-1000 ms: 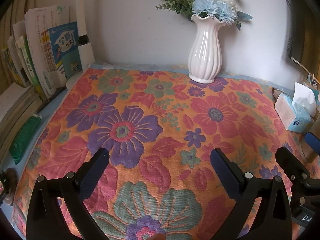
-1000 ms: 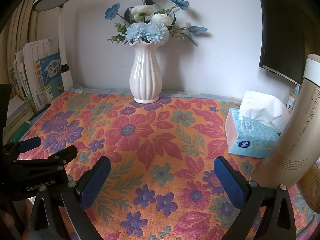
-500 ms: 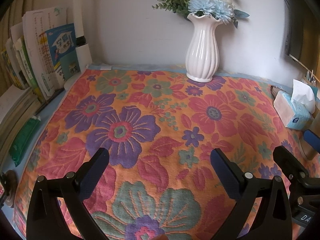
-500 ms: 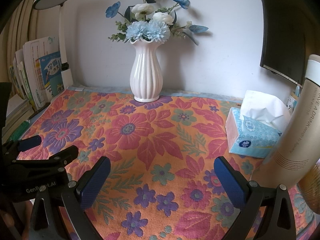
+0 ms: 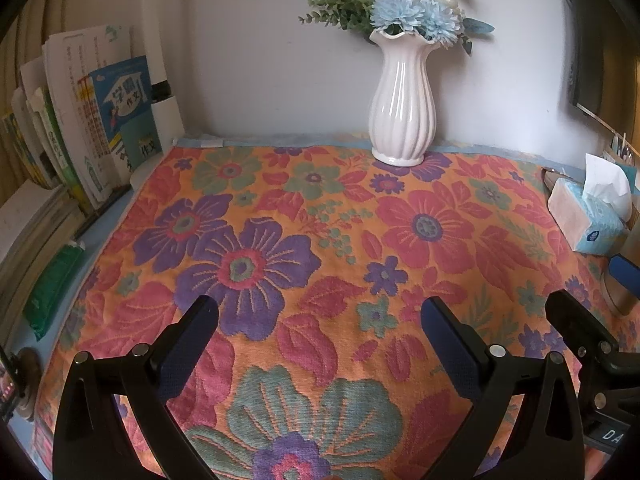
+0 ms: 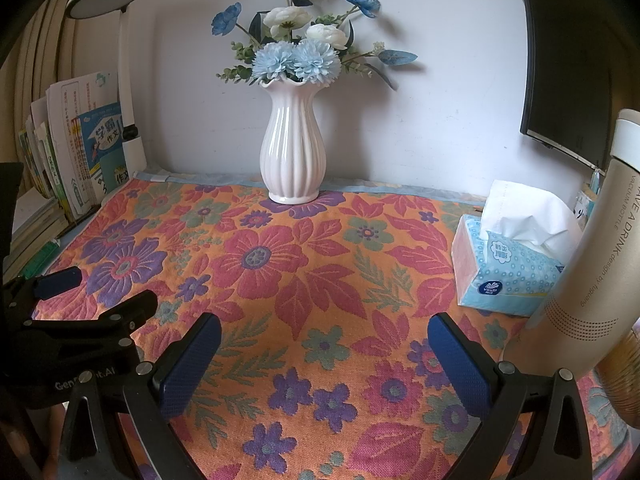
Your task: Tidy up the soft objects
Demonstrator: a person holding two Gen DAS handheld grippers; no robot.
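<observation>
A floral orange, red and purple cloth (image 5: 320,240) lies spread flat over the table; it also fills the right wrist view (image 6: 304,280). My left gripper (image 5: 320,312) is open and empty, hovering above the cloth's near part. My right gripper (image 6: 324,332) is open and empty, also above the near part. The left gripper shows at the left edge of the right wrist view (image 6: 92,300). The right gripper's fingers (image 5: 576,320) show at the right of the left wrist view.
A white vase with blue flowers (image 6: 292,152) stands at the back on the cloth. A blue tissue box (image 6: 516,264) and a tall beige vacuum bottle (image 6: 588,272) stand at right. Books (image 5: 80,140) and a white lamp (image 6: 128,80) line the left side.
Both views have drifted slightly back and up, so the vase and tissue box sit a little lower in frame. Both grippers stay open and empty.
</observation>
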